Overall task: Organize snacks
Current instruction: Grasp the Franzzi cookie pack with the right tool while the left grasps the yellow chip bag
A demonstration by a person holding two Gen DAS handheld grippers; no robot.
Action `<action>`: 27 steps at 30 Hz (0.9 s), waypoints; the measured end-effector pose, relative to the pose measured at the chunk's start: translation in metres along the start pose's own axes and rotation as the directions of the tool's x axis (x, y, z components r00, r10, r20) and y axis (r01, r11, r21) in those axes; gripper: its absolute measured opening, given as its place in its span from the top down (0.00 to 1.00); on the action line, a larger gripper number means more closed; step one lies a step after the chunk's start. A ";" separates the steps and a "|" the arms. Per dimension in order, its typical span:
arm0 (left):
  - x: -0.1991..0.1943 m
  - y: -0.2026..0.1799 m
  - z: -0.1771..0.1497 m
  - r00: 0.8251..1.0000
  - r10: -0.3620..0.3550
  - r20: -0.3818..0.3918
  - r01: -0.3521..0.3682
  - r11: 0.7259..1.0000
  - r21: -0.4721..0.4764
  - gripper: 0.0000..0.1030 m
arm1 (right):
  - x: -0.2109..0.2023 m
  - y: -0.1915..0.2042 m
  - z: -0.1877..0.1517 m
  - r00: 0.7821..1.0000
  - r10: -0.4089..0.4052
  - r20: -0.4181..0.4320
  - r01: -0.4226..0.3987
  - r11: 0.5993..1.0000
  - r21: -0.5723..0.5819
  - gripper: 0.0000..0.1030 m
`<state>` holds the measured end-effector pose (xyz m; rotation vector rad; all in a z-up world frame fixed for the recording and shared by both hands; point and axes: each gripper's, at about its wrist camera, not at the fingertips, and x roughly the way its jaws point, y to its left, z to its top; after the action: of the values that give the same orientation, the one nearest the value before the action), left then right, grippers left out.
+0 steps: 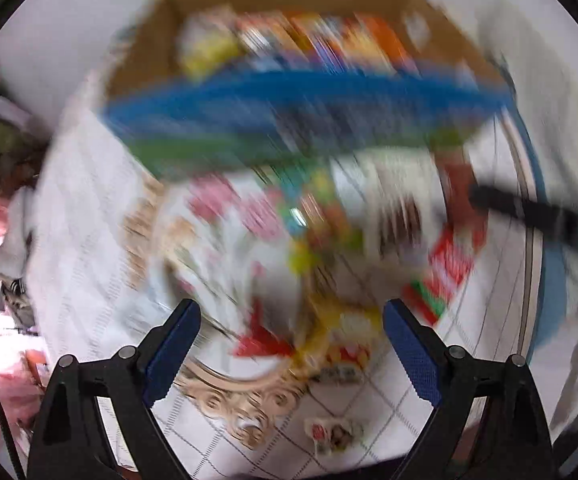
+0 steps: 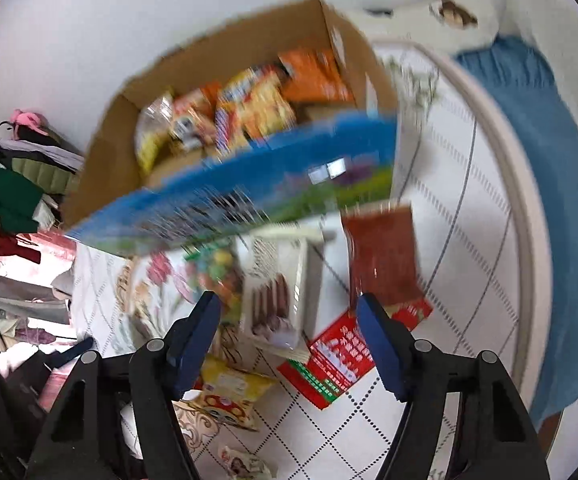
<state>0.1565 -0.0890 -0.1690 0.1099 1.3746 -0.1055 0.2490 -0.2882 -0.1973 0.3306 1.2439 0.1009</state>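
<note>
An open cardboard box (image 2: 193,68) holding several snack packets stands at the back of the table; in the left wrist view the cardboard box (image 1: 141,68) is blurred. A large flat blue and green box (image 2: 249,184) tilts across its front, with neither gripper on it; I cannot tell what bears it. Loose on the tablecloth lie a white biscuit box (image 2: 277,280), a dark red packet (image 2: 381,252), a red and green box (image 2: 333,360) and a yellow bag (image 2: 229,392). My right gripper (image 2: 291,320) is open above the biscuit box. My left gripper (image 1: 293,320) is open above the blurred yellow bag (image 1: 345,332).
The round table (image 2: 449,240) has a white patterned cloth. A blue cloth (image 2: 549,160) hangs at the right. Piled clothes (image 2: 9,200) lie at the left. A small wrapped sweet (image 2: 245,464) lies near the front edge. A dark blurred bar (image 1: 529,212) crosses the left wrist view's right side.
</note>
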 end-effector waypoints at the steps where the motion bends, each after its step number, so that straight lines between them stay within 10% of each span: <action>1: 0.013 -0.010 -0.007 0.999 -0.012 -0.032 0.014 0.999 0.037 0.10 | 0.007 -0.005 -0.003 1.000 -0.004 -0.011 0.004 1.000 0.011 0.28; 6: 0.066 -0.047 -0.031 0.990 -0.003 -0.138 0.026 0.986 0.167 0.13 | 0.021 -0.018 -0.007 0.999 -0.013 -0.039 0.014 0.999 0.029 0.28; 8: 0.085 -0.051 -0.036 0.985 0.023 -0.170 0.008 0.983 0.181 0.47 | 0.025 -0.018 -0.004 0.999 -0.018 -0.047 0.019 1.000 0.019 0.28; 15: 0.092 0.001 -0.033 0.984 -0.041 -0.172 0.031 0.998 -0.061 0.52 | 0.058 0.012 0.007 0.995 -0.035 -0.089 0.031 0.998 -0.051 0.28; 21: 0.104 0.047 -0.031 0.965 -0.187 -0.184 0.127 0.946 -0.298 0.52 | 0.113 0.037 0.011 0.979 -0.116 -0.166 0.099 0.990 -0.104 0.31; 27: 0.104 0.060 -0.037 0.957 -0.229 -0.180 0.163 0.933 -0.321 0.48 | 0.111 0.038 -0.012 0.971 -0.172 -0.168 0.134 0.967 -0.217 0.42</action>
<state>0.1492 -0.0252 -0.2769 -0.2838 1.6005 -0.0493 0.2777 -0.2211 -0.2908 0.0456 1.4264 0.1271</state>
